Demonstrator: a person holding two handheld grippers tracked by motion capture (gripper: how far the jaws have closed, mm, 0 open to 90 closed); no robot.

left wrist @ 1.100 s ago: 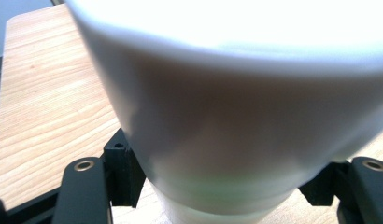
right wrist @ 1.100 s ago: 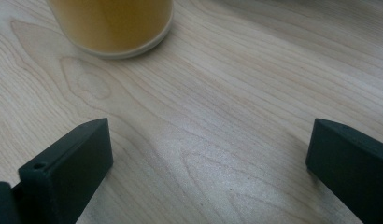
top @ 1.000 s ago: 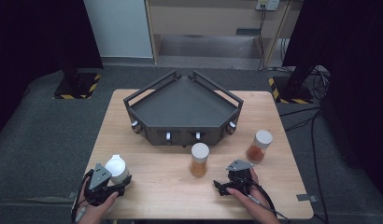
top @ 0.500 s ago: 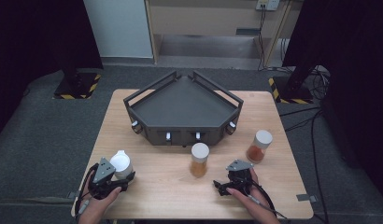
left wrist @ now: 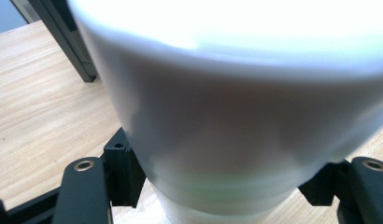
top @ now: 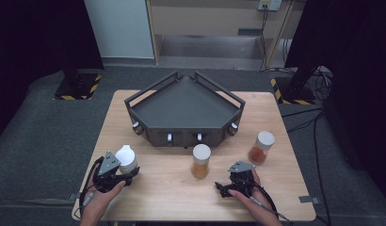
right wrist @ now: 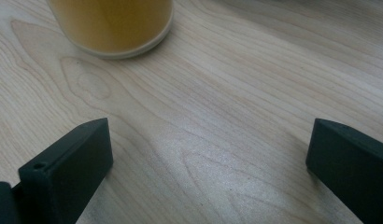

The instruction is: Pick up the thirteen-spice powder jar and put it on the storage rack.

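We hold the left gripper [top: 126, 175] clamped on the white jar [left wrist: 236, 107]; in the left gripper view the jar sits square between the jaws, its lower band level with the pads, its wide lid above them. Judged step: carry this jar to the dark tray [top: 184, 104], which lies ahead of the jaws and off to one side. To do it well we keep the jar upright, keep the squeeze steady, and lift enough to clear the tray's raised rim before setting down on its floor.

The right gripper [right wrist: 203, 168] rests low over the table [right wrist: 236, 93], jaws wide apart with nothing between them. An orange-filled jar [right wrist: 116, 25] stands just beyond its left jaw. Farther off, a second orange jar [top: 261, 148] stands apart from both grippers. We route the white jar clear of both.
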